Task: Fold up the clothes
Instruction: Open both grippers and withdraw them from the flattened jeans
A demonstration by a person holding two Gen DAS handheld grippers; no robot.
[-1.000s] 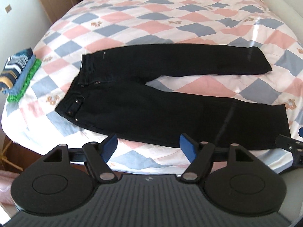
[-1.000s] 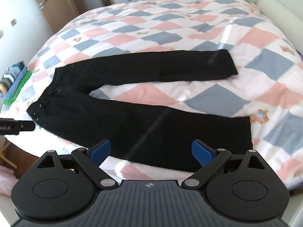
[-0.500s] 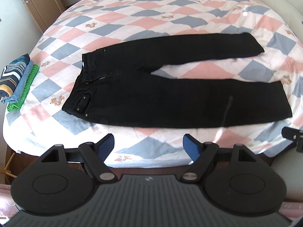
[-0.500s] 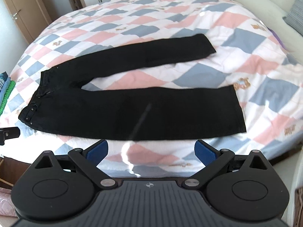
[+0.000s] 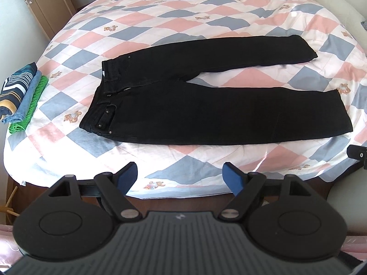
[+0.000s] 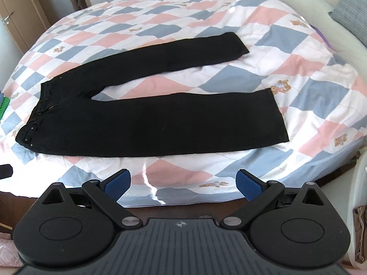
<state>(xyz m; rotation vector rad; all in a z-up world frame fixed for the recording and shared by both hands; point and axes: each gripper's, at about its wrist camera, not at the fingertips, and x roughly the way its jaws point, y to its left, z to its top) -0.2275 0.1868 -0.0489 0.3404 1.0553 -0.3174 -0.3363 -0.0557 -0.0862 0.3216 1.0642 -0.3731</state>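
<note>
A pair of black jeans (image 5: 206, 110) lies flat on the bed, waistband to the left, legs spread apart to the right. It also shows in the right wrist view (image 6: 142, 123). My left gripper (image 5: 181, 178) is open and empty, held off the bed's near edge, apart from the jeans. My right gripper (image 6: 183, 184) is open and empty, also back from the near edge. Part of the right gripper (image 5: 357, 154) shows at the right of the left wrist view.
The bed has a pink, grey and white checked cover (image 5: 183, 23). A stack of folded clothes (image 5: 21, 96) lies at its left edge. A wooden door (image 5: 32, 2) stands at the far left. A white padded headboard (image 6: 309, 6) runs along the right.
Both grippers have pulled back and up from the jeans, so the near edge of the bed now shows below them. The jeans have not moved.
</note>
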